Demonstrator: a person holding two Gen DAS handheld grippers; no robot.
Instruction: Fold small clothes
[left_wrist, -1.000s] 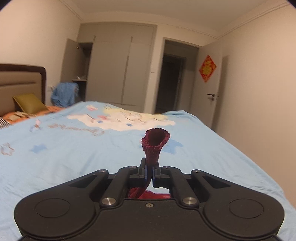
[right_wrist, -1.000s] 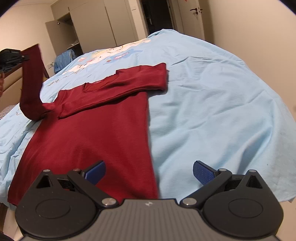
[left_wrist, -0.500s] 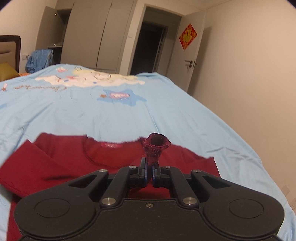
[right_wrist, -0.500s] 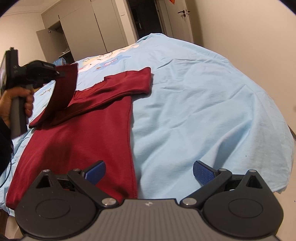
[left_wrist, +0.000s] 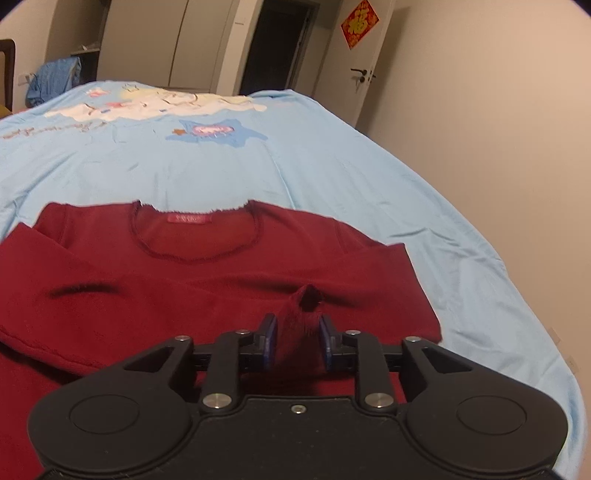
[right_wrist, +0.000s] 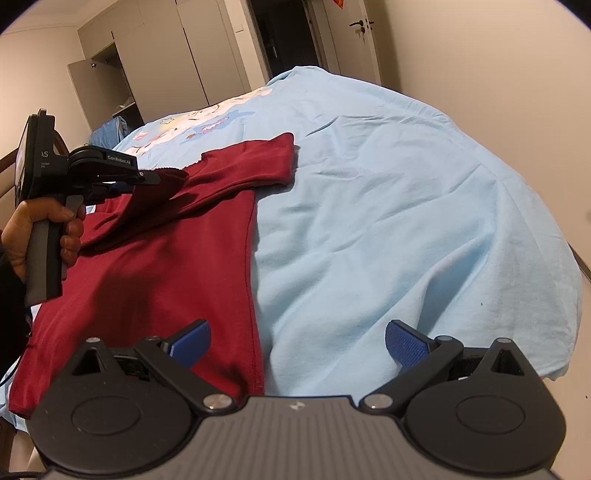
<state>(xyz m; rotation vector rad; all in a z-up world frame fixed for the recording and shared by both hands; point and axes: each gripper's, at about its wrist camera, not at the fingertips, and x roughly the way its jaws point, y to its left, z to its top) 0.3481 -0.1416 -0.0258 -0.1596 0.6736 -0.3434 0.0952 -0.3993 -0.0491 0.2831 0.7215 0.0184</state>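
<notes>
Now sleeve cuff (left_wrist: 301, 325) between opening fingers (left_wrist: 266, 341)

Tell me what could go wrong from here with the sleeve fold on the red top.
1. The left gripper is opening with the sleeve cuff between its pads; the cuff may cling and drag the sleeve askew on withdrawal.
2. The cuff stands bunched, not flat, so the sleeve may land creased across the red top.
3. The right gripper hangs open over the top's side edge; lowering it could rumple that edge.
</notes>
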